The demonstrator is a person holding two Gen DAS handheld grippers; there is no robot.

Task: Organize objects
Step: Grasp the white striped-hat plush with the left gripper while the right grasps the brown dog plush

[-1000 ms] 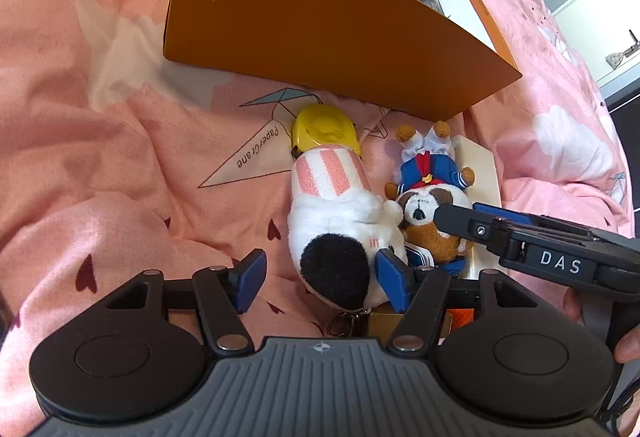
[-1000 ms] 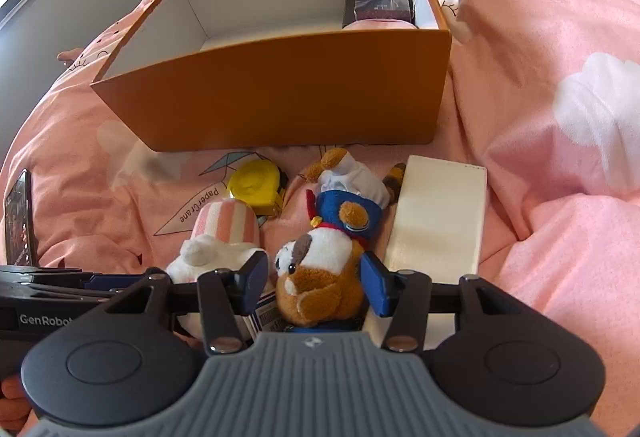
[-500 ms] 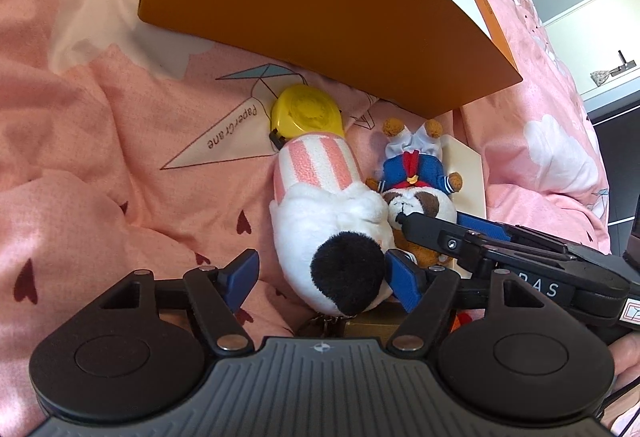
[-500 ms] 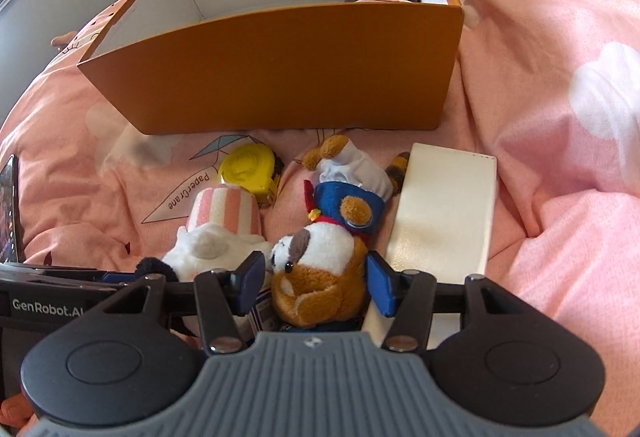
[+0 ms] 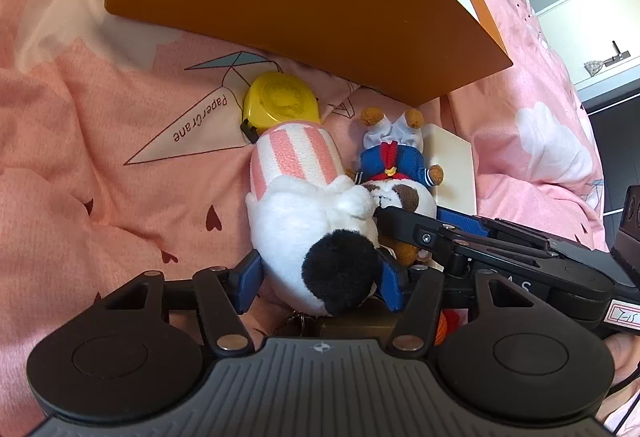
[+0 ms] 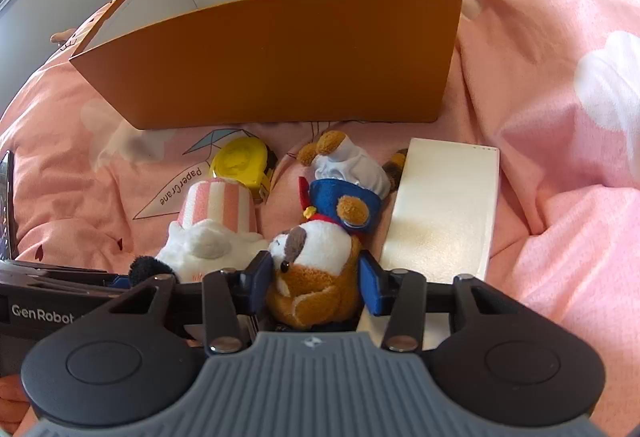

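both claws have narrowed; left claw (image 5: 320, 279) closing on striped plush (image 5: 308, 213) (black-eared); right claw (image 6: 316, 283) closing on sailor dog (image 6: 320, 257)

Pink printed bedspread (image 6: 560, 37)

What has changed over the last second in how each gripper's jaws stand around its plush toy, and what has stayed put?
Both pairs of jaws are closing. The left gripper has narrowed around the white plush with the striped hat; the right gripper has narrowed around the brown dog plush. Unchanged: orange box, yellow tape measure, cream box, both toys lying on the pink bedding.
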